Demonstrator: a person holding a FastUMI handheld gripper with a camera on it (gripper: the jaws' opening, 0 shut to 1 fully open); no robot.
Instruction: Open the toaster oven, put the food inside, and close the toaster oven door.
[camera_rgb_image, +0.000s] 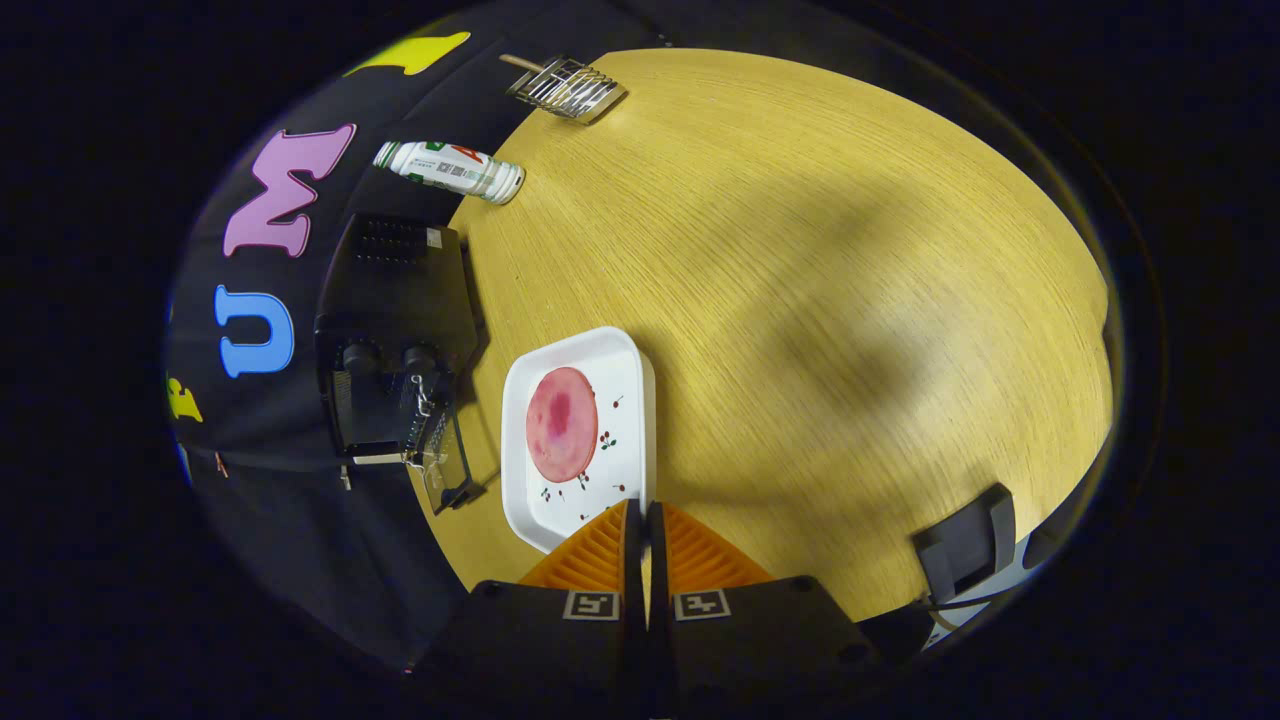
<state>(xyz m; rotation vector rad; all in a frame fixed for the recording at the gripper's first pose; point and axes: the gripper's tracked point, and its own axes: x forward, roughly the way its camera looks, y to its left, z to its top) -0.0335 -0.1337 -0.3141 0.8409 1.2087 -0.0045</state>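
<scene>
We see the gripper with its two fingers pressed almost together, only a thin slit between them, and their tips pinch the near rim of the white tray. The tray is square with rounded corners, has small cherry prints on it, and lies flat on the wooden table. On the tray, just ahead of the fingertips and a little to one side, lies a round pink slice of meat, flat and whole.

Beside the tray, at the table's edge by the booth wall, stands the black toaster oven. Its two knobs face us and its glass door hangs open, folded down toward the tray. Tray and oven are close but apart.

Beyond the oven from the tray, a white bottle with a green and red label lies on its side at the table's edge. Farther still from the tray sits a wire rack. On the tray's far side from the oven, near the table's rim, a black boxy device stands.
</scene>
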